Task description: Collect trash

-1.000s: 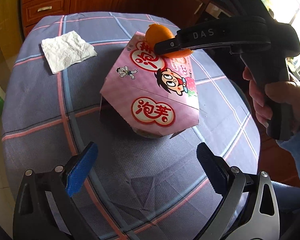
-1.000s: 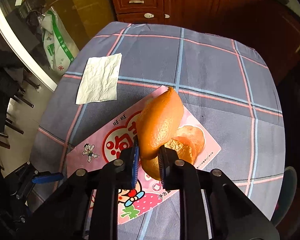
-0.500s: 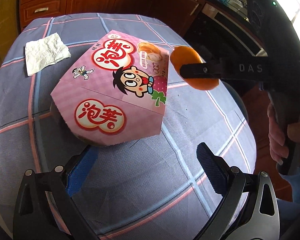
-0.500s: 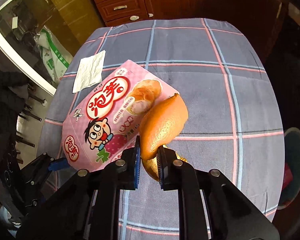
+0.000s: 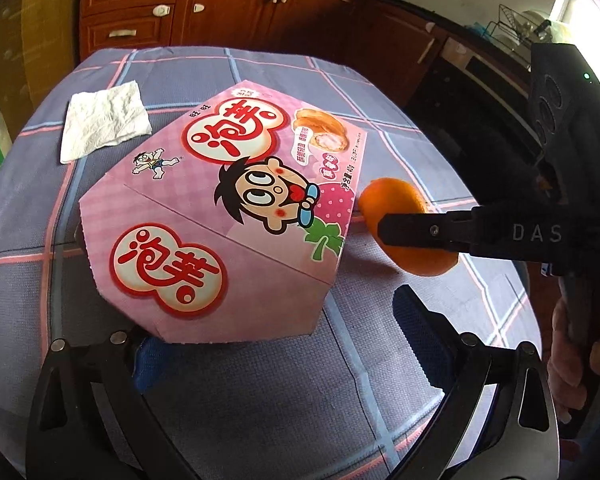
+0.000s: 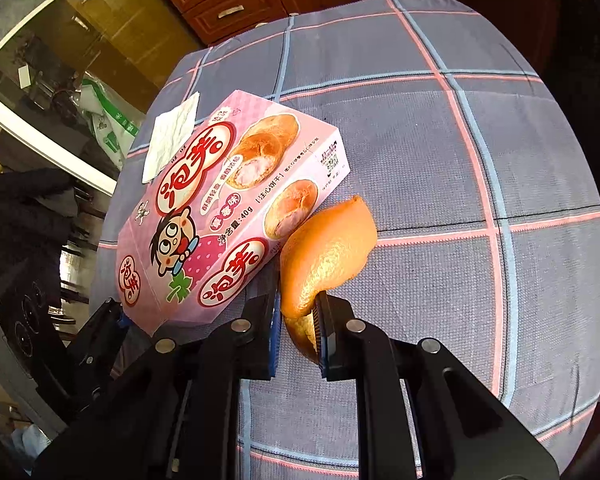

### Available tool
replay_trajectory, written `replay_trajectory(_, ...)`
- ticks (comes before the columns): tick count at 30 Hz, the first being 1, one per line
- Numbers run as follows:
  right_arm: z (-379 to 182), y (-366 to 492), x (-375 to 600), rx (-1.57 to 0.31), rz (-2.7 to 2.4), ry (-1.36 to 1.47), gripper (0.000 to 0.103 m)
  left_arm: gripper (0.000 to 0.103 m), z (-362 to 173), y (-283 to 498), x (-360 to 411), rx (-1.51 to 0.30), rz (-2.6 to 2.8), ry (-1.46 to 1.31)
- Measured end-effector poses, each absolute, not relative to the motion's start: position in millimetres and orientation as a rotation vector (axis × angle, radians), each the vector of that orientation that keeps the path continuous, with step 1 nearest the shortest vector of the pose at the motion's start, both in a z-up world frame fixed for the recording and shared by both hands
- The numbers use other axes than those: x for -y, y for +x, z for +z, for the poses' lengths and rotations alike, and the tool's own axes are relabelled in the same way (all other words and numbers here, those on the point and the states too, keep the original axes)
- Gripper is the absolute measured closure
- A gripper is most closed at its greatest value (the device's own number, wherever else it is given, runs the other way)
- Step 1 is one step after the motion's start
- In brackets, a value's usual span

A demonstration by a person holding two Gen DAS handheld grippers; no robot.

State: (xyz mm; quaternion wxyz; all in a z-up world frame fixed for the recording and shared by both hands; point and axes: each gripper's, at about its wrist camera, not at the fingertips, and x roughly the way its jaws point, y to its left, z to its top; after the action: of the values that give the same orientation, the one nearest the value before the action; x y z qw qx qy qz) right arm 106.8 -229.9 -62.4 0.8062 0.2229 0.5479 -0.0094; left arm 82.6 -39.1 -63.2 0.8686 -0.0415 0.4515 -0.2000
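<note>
Glossy cardboard box [image 5: 220, 216], woven tablecloth [image 5: 260, 400] – crinkled paper napkin [image 5: 104, 120]

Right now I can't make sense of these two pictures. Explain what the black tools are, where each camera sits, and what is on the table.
No robot here: a person holds a two-fingered grabber in each hand, each with a wide-angle camera looking along its fingers. In the left camera's picture, the left gripper is open, one finger partly under a pink snack box. The right camera's picture shows the right gripper pinching orange peel beside that box. A white paper napkin lies farther back on the checked tablecloth.
</note>
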Motion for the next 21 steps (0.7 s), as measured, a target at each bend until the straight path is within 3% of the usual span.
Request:
replay_trajectory(2,-65,106,232,-1.174,-0.019,0.488,0.089,0.036,-65,82,46,-0.950,-0.405,-0.050)
replay_trajectory(3,-66,105,233,-1.175,-0.015,0.493,0.089,0.043,-63,81,47,-0.936,-0.393,-0.027)
replay_trajectory(5,-68,104,234,-1.176,-0.011,0.498,0.089,0.082,-65,82,50,-0.946,-0.418,-0.012)
replay_trajectory(7,-69,104,234,-1.175,-0.009,0.504,0.089,0.099,-65,82,51,-0.947,-0.434,-0.003)
replay_trajectory(21,-53,89,243,-1.141,-0.005,0.552,0.089,0.102,-27,67,62,-0.923,-0.539,0.054)
